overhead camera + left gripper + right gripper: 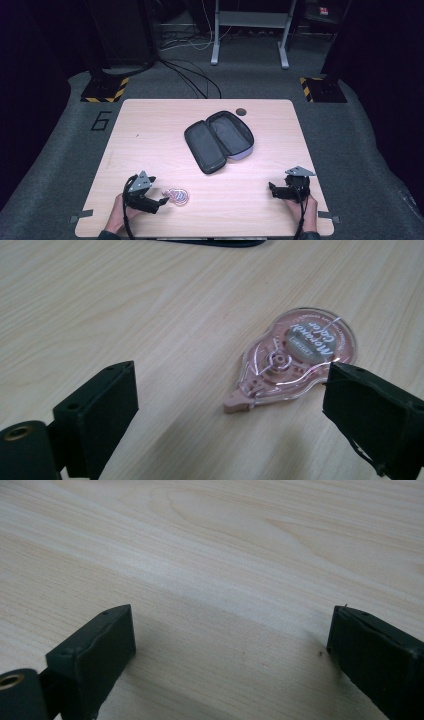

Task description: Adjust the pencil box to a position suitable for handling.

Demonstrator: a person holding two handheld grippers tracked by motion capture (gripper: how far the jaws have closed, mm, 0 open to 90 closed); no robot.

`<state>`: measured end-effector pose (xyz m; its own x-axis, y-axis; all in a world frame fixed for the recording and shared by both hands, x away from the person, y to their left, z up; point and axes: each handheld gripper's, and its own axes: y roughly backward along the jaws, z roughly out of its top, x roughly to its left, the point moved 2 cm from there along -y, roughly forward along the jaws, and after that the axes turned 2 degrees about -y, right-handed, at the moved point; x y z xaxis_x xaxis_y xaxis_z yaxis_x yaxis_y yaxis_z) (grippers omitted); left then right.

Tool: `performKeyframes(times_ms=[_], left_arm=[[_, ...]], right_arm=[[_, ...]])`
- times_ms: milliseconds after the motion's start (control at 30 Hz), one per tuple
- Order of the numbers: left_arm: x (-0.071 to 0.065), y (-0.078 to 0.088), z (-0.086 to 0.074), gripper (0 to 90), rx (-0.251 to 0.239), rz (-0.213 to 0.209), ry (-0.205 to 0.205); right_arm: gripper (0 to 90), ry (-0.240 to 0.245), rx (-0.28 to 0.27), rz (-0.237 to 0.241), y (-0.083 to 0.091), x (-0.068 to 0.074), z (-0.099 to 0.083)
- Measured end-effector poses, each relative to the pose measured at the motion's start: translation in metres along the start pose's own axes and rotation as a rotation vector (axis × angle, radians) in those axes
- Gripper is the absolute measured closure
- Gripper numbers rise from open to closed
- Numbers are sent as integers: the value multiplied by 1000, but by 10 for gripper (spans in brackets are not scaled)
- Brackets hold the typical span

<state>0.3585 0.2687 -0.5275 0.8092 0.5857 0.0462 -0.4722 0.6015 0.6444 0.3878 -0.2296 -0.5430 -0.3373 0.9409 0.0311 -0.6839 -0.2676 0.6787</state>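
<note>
One open pouch [220,141] beyond tape dispenser [295,357].

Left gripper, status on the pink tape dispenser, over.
Left gripper open, jaws astride the pink tape dispenser, not gripping. Dispenser flat on the table. Right gripper open, empty. Open pencil case farther back, nothing in the way.

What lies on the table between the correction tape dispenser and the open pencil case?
Nothing: in the high view, bare wood separates the correction tape dispenser from the pencil case.

Black two-jaw left tool [164,201], right tool [271,188], grey triangular plates, black cables
</note>
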Motion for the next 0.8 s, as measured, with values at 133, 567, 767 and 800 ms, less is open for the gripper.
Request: performKeyframes(times_ms=[133,567,767,800], left_arm=[[-1,-8,4,109,5,-8,-25],[-11,-22,13,187,17,-69,-62],[-16,-26,16,261,19,-85,-83],[-17,-27,16,278,20,-93,-83]], right_arm=[[48,2,1,2,0,0,0],[48,6,5,2,0,0,0],[48,0,0,2,0,0,0],[48,2,0,5,0,0,0]])
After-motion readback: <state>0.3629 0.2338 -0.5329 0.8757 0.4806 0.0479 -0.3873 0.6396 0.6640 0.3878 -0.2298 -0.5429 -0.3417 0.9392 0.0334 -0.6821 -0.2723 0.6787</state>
